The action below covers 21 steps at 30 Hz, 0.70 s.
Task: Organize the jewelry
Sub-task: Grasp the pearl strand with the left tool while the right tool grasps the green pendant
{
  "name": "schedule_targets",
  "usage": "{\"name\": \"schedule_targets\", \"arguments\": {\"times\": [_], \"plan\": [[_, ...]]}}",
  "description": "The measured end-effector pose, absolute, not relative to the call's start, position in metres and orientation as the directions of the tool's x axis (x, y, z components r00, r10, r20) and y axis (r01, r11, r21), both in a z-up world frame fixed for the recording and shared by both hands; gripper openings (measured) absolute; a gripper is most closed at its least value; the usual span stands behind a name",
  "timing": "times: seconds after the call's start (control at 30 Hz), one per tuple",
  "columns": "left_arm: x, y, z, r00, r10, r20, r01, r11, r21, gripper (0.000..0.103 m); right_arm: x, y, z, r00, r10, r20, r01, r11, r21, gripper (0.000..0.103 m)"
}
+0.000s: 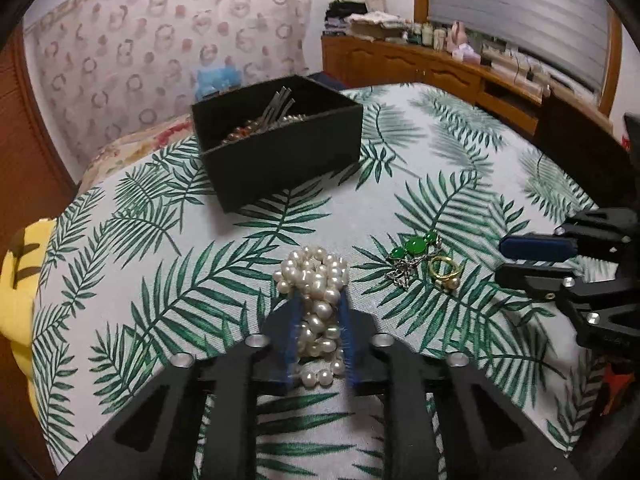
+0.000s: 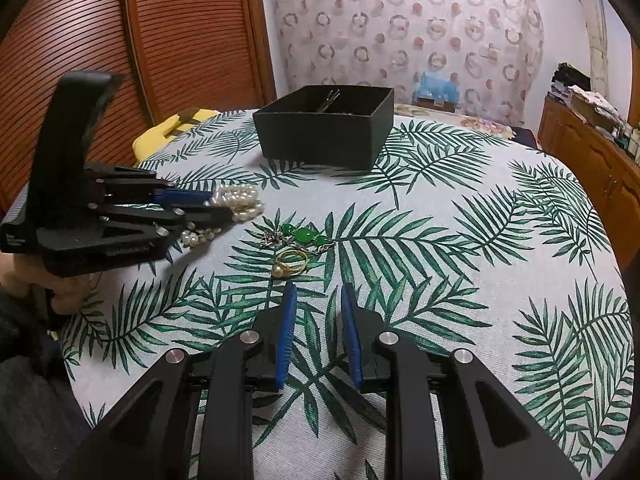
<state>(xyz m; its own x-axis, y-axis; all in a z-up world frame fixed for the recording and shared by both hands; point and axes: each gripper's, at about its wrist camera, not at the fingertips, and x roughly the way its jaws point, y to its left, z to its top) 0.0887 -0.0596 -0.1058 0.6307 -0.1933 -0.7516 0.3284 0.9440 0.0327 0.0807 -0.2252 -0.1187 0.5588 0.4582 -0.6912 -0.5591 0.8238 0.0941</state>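
Left claw, pads clamped on the pearl strand heaped on the desk, evidently so the heap lifts as one. Ahead of it, the black box already holds beads. Right claw, apart and empty; gold ring and green pendant just ahead. No legible writing.

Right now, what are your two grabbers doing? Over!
Left gripper shut on pearl necklace. Right gripper open, empty, short of gold ring and green pendant. Black box beyond, path clear.
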Motion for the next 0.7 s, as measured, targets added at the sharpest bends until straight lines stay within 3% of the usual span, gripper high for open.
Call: {"name": "schedule_targets", "arguments": {"times": [0.33, 0.7], "plan": [[0.059, -0.016, -0.071, 0.715, -0.236, -0.658, 0.248, 0.966, -0.078, 0.012, 0.081, -0.224, -0.12, 0.554, 0.451, -0.7, -0.557, 0.826, 0.091, 0.025], [0.043, -0.004, -0.053, 0.756, -0.258, -0.601, 0.239, 0.964, -0.112, 0.013, 0.087, -0.214, -0.112, 0.55, 0.438, -0.711, -0.58, 0.813, 0.052, 0.025]]}}
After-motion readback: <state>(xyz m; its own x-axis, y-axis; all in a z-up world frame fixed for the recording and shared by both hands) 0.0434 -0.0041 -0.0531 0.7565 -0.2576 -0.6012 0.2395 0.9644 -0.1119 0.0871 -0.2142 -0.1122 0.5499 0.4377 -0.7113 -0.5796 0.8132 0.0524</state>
